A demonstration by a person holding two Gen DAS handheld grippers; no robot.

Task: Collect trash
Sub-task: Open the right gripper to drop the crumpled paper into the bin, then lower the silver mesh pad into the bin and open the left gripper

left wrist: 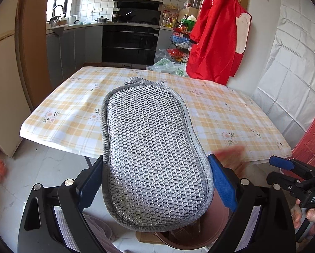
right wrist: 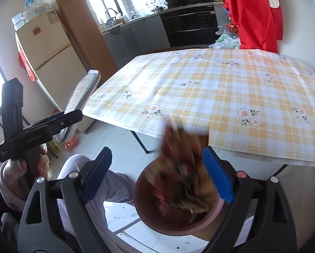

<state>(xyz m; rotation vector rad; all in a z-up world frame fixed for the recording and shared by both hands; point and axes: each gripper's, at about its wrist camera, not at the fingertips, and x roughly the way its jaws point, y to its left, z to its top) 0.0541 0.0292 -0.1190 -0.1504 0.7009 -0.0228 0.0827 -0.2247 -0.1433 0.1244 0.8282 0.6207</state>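
My left gripper (left wrist: pixel 155 181) is shut on a grey mesh scrubbing pad (left wrist: pixel 153 151), held flat above the table's near edge; the pad also shows in the right wrist view (right wrist: pixel 81 90). My right gripper (right wrist: pixel 157 175) is open, above a round brown bin (right wrist: pixel 203 221). A blurred bundle of reddish-brown trash (right wrist: pixel 182 168) hangs between its fingers and the bin, apparently falling in. The bin's rim also shows under the pad in the left wrist view (left wrist: pixel 182 242). The right gripper shows at the right edge of the left wrist view (left wrist: pixel 283 164).
A table with a yellow checked floral cloth (right wrist: pixel 220 88) lies ahead. A red apron (left wrist: pixel 218 33) hangs at the right wall. A cream fridge (right wrist: pixel 47 50) stands left. Kitchen counters and oven (left wrist: pixel 130 42) are behind. My lap in pale trousers (right wrist: pixel 81 189) is below.
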